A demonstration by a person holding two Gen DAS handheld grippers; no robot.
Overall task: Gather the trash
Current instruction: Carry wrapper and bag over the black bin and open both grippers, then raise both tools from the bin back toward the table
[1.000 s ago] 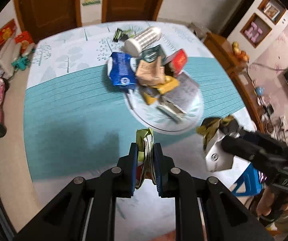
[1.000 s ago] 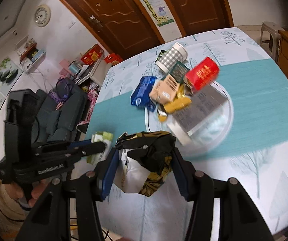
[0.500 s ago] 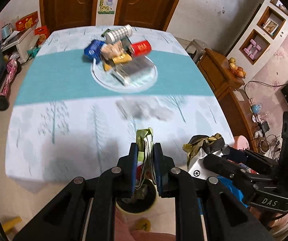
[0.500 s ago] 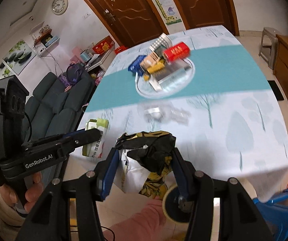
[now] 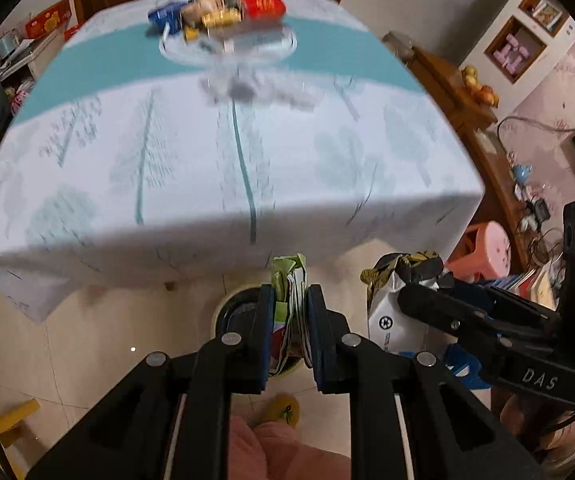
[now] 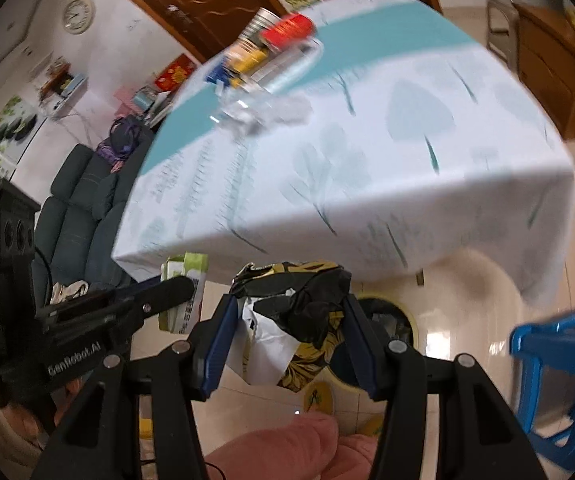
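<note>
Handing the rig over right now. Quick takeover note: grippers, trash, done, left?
Left hand-held gripper: shut on a flattened green carton.
Right hand-held gripper: shut on a crumpled black-and-yellow bag.
Both hang off the table edge, above the yellow-rimmed bin on the floor.
Done: two pieces lifted off and carried to the bin.
Left: release both into the bin, then go back for the pile of packets and cans on the glass plate at the table's far side.
</note>
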